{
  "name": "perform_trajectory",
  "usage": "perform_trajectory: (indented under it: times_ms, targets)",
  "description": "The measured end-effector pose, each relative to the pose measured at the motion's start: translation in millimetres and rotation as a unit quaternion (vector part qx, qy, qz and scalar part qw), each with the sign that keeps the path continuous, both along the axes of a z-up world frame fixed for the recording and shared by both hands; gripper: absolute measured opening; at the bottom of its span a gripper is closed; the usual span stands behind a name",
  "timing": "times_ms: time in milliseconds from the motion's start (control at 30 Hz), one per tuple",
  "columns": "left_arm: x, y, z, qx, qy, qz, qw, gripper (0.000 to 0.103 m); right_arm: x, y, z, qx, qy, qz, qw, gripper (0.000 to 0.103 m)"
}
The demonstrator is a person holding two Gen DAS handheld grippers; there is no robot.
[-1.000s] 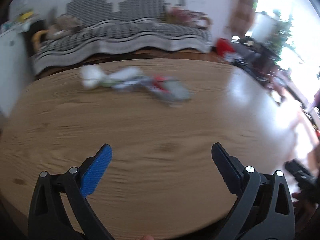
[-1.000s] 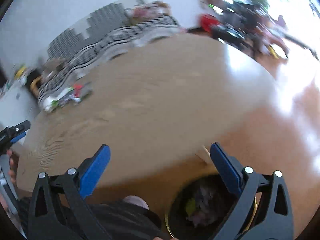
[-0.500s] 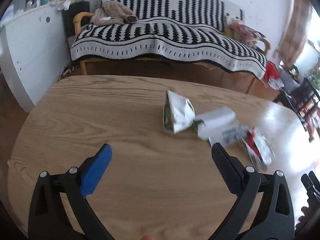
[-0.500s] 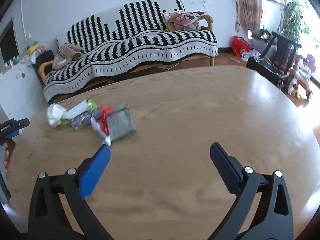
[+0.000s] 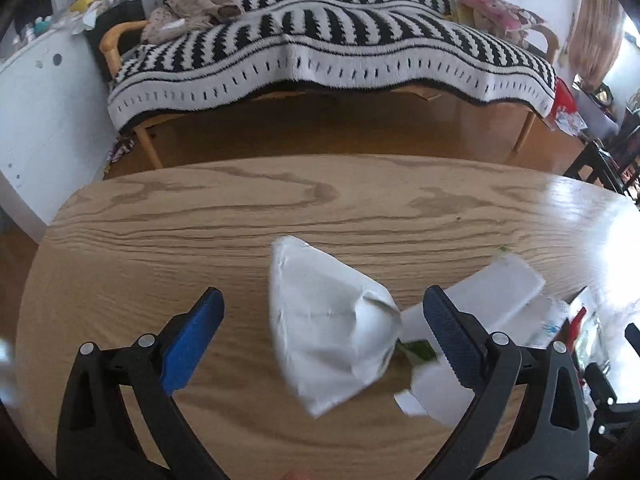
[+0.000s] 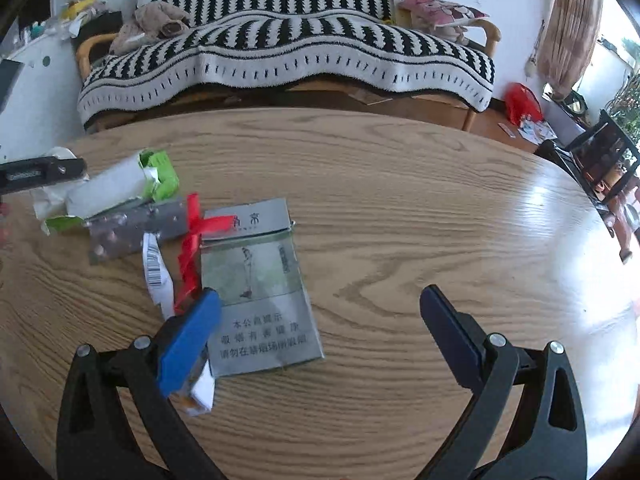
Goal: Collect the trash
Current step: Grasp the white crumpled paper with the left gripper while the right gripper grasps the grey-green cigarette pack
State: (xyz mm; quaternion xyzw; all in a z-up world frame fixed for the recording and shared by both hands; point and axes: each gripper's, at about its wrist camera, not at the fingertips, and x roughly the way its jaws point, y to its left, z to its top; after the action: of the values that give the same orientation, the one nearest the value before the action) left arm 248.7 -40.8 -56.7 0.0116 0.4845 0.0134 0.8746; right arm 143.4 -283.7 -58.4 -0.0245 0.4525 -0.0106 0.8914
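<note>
Trash lies in a row on the wooden table. In the left wrist view a crumpled white wrapper lies between the fingers of my open left gripper, with a white and green wrapper to its right. In the right wrist view my open right gripper hovers over a flattened grey cigarette pack. Beside the pack lie a red ribbon, a barcode strip, a silver foil piece and the white and green wrapper. A small white box sits under the left finger.
A sofa with a black and white striped blanket stands behind the table. A white cabinet is at the left. Dark chairs and a red bag stand at the right. The left gripper shows at the right wrist view's left edge.
Both grippers have swung toward the trash and come in low and close. The white wrapper now lies between the left fingers, and the cigarette pack lies under the right gripper.
</note>
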Motion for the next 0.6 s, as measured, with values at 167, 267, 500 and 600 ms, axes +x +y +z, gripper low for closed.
perform_trajectory:
  times_ms: [167,267,500,600]
  targets:
    - [-0.8,15.0,-16.2,0.007,0.017,0.032,0.9993,0.055,-3.3,0.1,-2.4,0.025,0.008,0.028,0.999,0.096]
    - [-4.4,18.3,-15.3,0.006,0.014,0.028,0.9995,0.051,-5.9,1.3,-2.9,0.028,0.015,0.040,0.999,0.096]
    - [-49.1,43.4,-8.7,-0.024,0.002,0.054,0.9982,0.048,-6.1,1.8,-8.4,0.028,0.010,0.044,0.999,0.081]
    - [-92.8,45.6,-7.9,-0.015,-0.001,0.053,0.9985,0.048,-6.8,0.2,-7.0,0.030,0.001,0.043,0.999,0.065]
